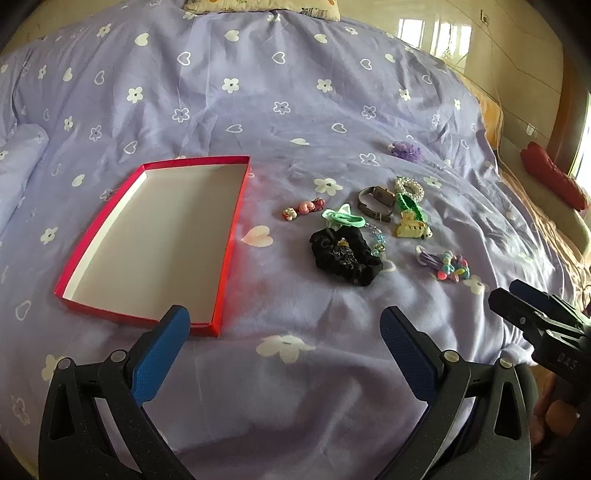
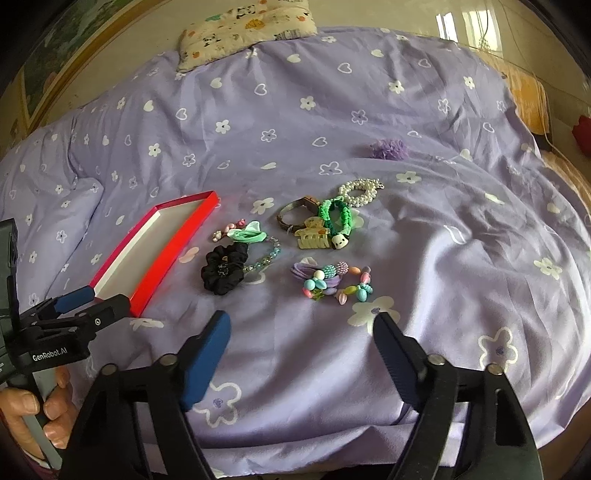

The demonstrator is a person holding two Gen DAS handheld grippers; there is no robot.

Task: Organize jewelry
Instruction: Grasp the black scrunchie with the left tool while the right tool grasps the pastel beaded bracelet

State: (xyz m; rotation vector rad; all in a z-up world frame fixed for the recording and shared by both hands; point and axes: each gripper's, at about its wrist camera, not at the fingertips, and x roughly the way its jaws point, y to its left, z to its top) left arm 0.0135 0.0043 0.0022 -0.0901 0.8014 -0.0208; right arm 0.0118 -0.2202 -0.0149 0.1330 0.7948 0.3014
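Note:
A shallow red box (image 1: 229, 236) with a white inside lies empty on the purple bedspread; it also shows in the right wrist view (image 2: 162, 254). To its right lies a cluster of jewelry: a black scrunchie (image 1: 343, 258) (image 2: 221, 271), a mint hair tie (image 1: 341, 218), a brown watch (image 1: 376, 201) (image 2: 295, 214), a pearl bracelet (image 1: 408, 186) (image 2: 360, 192), a yellow claw clip (image 2: 312, 236), a green band (image 2: 338, 218) and colourful bead ties (image 1: 448, 264) (image 2: 332, 282). My left gripper (image 1: 284, 325) is open and empty, near the box's front corner. My right gripper (image 2: 301, 328) is open and empty, in front of the bead ties.
A purple scrunchie (image 1: 406, 149) (image 2: 388, 148) lies apart, farther back. A patterned pillow (image 2: 247, 26) sits at the head of the bed. A red object (image 1: 554, 177) lies past the bed's right edge. The bedspread is wrinkled.

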